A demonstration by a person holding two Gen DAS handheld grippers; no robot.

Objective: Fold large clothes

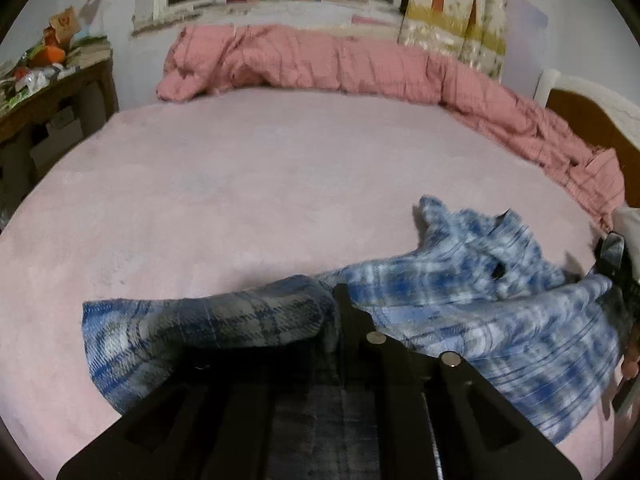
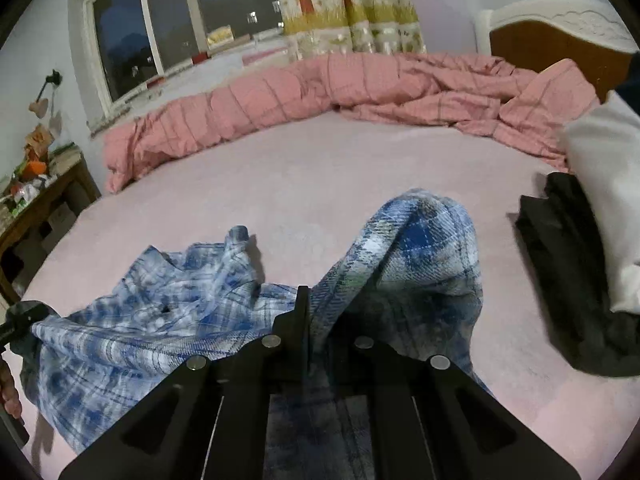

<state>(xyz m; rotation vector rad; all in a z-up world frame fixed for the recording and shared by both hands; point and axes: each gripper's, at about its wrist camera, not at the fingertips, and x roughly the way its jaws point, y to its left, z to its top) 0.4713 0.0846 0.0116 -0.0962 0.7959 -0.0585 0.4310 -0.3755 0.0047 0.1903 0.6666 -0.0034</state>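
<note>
A blue and white plaid shirt (image 1: 460,280) hangs stretched between my two grippers just above the pink bed (image 1: 240,184). My left gripper (image 1: 340,312) is shut on one end of the shirt, and cloth drapes over its fingers. My right gripper (image 2: 304,312) is shut on the other end (image 2: 416,248), which bunches over its fingers. The shirt's middle (image 2: 168,304) sags onto the bed. The right gripper shows at the right edge of the left wrist view (image 1: 612,256), and the left gripper at the left edge of the right wrist view (image 2: 20,316).
A rolled pink checked duvet (image 1: 320,64) lies along the far side of the bed. A pile of dark and white clothes (image 2: 580,248) sits at the right by the headboard (image 2: 552,36). A cluttered wooden table (image 1: 48,80) stands left of the bed.
</note>
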